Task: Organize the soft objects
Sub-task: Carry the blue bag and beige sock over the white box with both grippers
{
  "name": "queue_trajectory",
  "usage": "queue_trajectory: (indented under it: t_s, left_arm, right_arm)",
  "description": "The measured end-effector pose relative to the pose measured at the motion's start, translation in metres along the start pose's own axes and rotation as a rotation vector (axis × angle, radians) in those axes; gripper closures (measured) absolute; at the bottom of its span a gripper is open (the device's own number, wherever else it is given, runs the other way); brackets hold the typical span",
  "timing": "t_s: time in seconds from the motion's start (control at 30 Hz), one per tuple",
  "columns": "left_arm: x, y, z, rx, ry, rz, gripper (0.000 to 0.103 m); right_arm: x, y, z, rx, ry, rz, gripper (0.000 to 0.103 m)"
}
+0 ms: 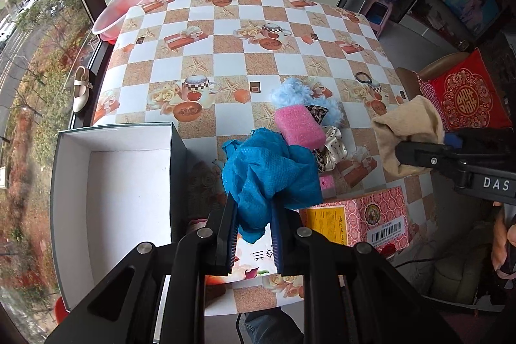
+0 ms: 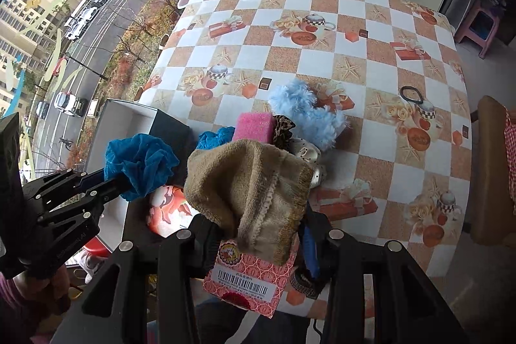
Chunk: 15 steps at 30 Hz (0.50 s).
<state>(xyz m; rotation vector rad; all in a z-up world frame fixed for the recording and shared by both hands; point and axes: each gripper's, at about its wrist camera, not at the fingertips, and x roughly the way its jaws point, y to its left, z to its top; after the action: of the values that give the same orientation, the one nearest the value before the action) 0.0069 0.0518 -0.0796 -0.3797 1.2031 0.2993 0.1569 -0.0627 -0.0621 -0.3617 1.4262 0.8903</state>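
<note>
Tabletop (image 1: pixel 225 54), checkered cloth. Left gripper (image 1: pixel 253 234): jaws clamped on blue mesh cloth (image 1: pixel 267 170), held above the near edge beside open white-lined box (image 1: pixel 113 202). Right gripper (image 2: pixel 258 234): jaws closed on beige knit sock (image 2: pixel 251 192), raised over pink patterned carton (image 2: pixel 251 282). Pile resting mid-table: pink sponge (image 1: pixel 300 126), light blue fluffy piece (image 1: pixel 292 91), leopard-print scrunchie (image 1: pixel 317 111), polka-dot cream scrunchie (image 1: pixel 335 144), all touching. Black hair tie (image 1: pixel 363 77) lies well apart, toward the right edge.

open box (image 1: pixel 113 182) left of sponge (image 1: pixel 300 126), carton (image 1: pixel 364 215) nearer
</note>
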Motion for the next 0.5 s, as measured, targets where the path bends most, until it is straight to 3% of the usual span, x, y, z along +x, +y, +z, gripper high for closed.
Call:
queue_trajectory:
  t_s: [0.5]
  left_arm:
    - [-0.01,-0.002,-0.051,0.098,0.054,-0.035,0.084]
  right_arm:
    - [-0.007,0.028,-0.063,0.021,0.045,-0.014,0.06]
